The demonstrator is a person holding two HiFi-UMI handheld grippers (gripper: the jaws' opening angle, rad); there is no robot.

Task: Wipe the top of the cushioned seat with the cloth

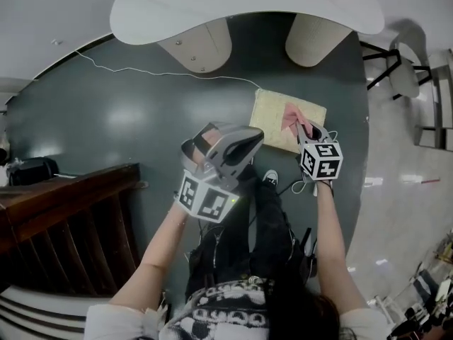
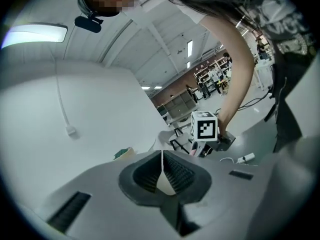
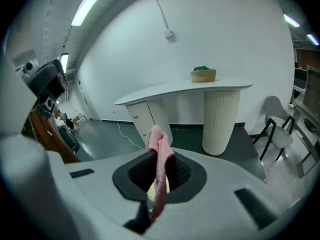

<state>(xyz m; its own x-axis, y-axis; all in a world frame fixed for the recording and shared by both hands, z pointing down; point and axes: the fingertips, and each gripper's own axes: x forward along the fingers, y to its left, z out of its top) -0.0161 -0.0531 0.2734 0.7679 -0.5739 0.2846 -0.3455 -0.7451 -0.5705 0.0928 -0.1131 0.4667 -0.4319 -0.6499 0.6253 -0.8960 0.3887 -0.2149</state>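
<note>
Head view: the cushioned seat (image 1: pixel 272 112) is seen on the dark green floor (image 1: pixel 106 112), below the edge of the white tabletop (image 1: pixel 212 6). The pink cloth (image 1: pixel 291 119) is held over the seat's right part by the right gripper (image 1: pixel 306 127). In the right gripper view, the cloth (image 3: pixel 160 154) is pinched between closed jaws and hangs down from them. The left gripper (image 1: pixel 212 144) is held beside the seat, its jaws pressed together with nothing between them.
</note>
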